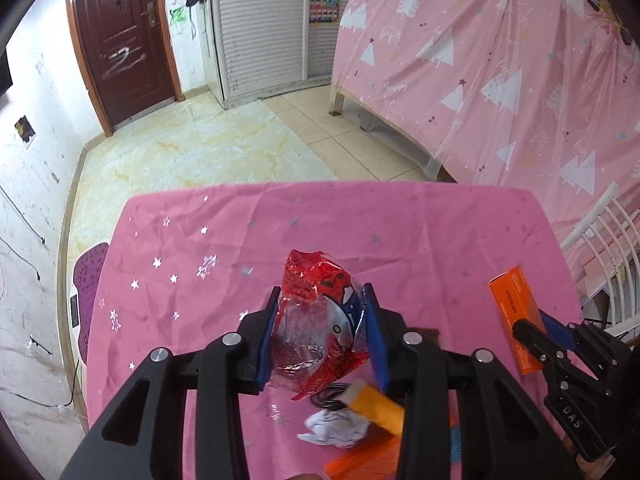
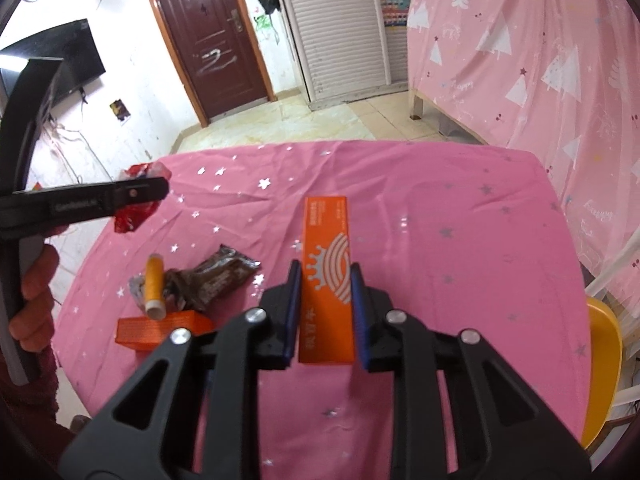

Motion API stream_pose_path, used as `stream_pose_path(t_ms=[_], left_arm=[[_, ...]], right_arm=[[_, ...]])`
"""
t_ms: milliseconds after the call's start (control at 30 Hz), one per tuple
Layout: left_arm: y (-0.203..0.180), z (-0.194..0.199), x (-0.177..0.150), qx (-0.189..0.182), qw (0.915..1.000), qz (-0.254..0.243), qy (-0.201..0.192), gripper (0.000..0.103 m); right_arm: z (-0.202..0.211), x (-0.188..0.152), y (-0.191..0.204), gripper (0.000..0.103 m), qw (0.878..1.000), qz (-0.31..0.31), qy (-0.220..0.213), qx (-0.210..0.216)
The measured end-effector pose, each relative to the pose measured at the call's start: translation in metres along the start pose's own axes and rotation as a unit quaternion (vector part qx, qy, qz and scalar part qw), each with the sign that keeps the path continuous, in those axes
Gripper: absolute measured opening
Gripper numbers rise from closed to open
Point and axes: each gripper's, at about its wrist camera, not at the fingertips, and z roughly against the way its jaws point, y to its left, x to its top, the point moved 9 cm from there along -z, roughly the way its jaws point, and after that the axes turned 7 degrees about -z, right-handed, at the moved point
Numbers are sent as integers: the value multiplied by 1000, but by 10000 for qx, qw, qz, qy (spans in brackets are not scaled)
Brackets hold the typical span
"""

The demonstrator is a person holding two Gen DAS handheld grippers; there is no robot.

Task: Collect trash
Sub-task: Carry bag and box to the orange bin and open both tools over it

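Observation:
In the left wrist view my left gripper is shut on a crumpled red and clear plastic wrapper, held a little above the pink star-print tablecloth. My right gripper is shut on a long orange carton, its blue pads pressing the carton's long sides. The right gripper and its carton also show at the right edge of the left wrist view. From the right wrist camera, the left gripper and red wrapper are at far left, with a hand below.
On the cloth lie a yellow thread spool, a brown wrapper, a second orange carton and crumpled white paper. A yellow chair stands right of the table, a purple stool left.

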Motion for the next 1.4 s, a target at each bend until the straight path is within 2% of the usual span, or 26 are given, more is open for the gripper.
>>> stream_pose_path(t_ms=[500, 1067, 1400], left_arm=[[-86, 18, 24, -237, 9981, -554, -154, 32], [-246, 12, 28, -796, 9871, -1389, -52, 32], [-316, 13, 28, -1011, 9800, -1715, -3, 32]], right_arm=[[29, 3, -62, 22, 9985, -401, -338, -178], [80, -18, -185, 22, 9877, -1237, -709, -642], [91, -33, -235, 22, 9811, -1606, -790, -734]])
